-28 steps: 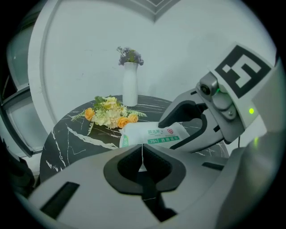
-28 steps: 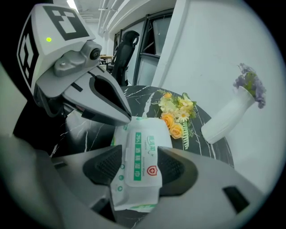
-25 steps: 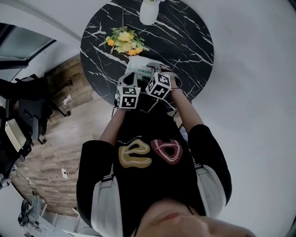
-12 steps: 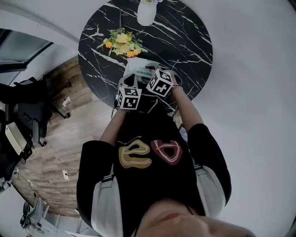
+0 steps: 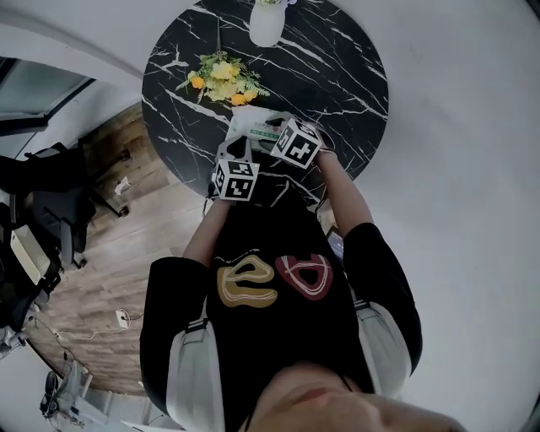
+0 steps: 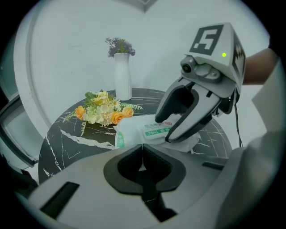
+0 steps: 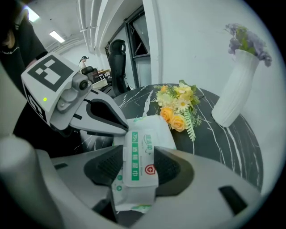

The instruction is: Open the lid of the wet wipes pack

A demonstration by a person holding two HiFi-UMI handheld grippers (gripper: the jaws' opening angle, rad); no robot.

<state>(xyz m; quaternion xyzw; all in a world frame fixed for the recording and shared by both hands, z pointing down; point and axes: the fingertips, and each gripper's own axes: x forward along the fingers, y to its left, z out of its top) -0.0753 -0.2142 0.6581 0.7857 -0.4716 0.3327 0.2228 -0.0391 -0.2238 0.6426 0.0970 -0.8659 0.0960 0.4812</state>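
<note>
A round black marble surface [image 5: 337, 76] with white veins stands against a pale wall, with wood flooring beside it. At its far edge is a white ribbed vase [image 5: 267, 24] of purple flowers. A bunch of yellow and orange flowers [image 5: 221, 78] lies just on the person's side of the vase. The soft white wet wipes pack [image 5: 253, 126] lies further from the vase again, at the surface's near edge.

The step in hand looks like the peel itself. The right tool [image 7: 134, 166] has its ribbed pads partly closed on the white lid flap [image 7: 139, 152] with its green printed band, one pad against each long edge. The flap runs from the pack body in between them.

The left tool [image 6: 142, 148] has its jaws together, at the pack's edge furthest from the vase. Whether they nip the wrapper cannot be made out.

Next, the right tool likely needs to draw the flap up and back while the left steadies the pack. Too loose a hold could let the flap slip free.
</note>
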